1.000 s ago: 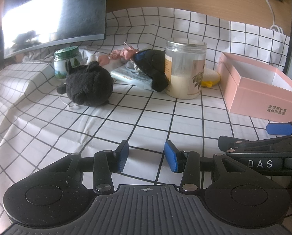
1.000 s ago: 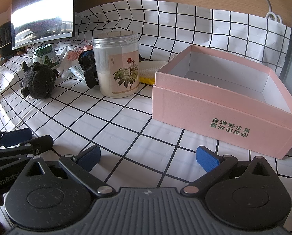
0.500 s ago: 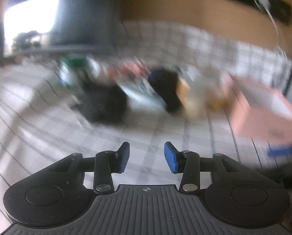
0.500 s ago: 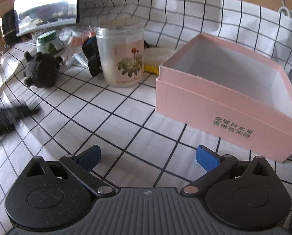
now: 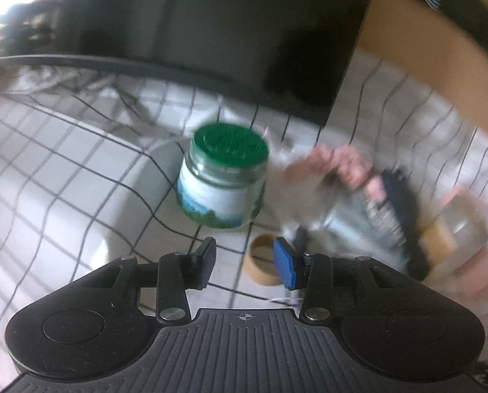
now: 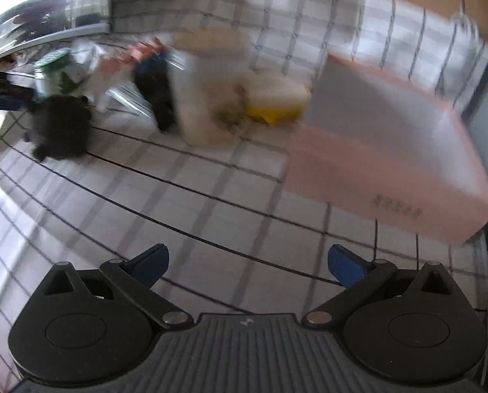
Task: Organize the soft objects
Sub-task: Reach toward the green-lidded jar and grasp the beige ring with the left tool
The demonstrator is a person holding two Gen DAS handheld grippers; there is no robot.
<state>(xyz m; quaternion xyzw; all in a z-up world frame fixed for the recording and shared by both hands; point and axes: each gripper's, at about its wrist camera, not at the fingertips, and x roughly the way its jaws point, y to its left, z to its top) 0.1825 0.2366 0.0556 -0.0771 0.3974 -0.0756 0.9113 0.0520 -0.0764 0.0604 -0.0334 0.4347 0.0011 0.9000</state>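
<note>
A black plush toy point(image 6: 60, 127) sits on the checked cloth at the left of the right wrist view; it does not show in the left wrist view. A pink soft item point(image 5: 339, 163) and a dark blue soft item point(image 5: 401, 193) lie in a blurred pile right of a green-lidded jar point(image 5: 224, 180). A yellow sponge-like item point(image 6: 276, 98) lies beside the open pink box point(image 6: 384, 150). My left gripper point(image 5: 244, 262) is open and empty, hovering just before the jar. My right gripper point(image 6: 247, 262) is wide open and empty above the cloth.
A small brown ring point(image 5: 263, 258) lies on the cloth between the left fingertips. A tall clear jar point(image 6: 208, 98) stands in the middle. A dark monitor point(image 5: 211, 26) stands behind the jar. A plastic-wrapped pack point(image 6: 129, 98) lies in the pile.
My left gripper has moved fast forward and left, past the black plush, up to the green-lidded jar. My right gripper has lifted and tilted down. Both views are blurred by motion.
</note>
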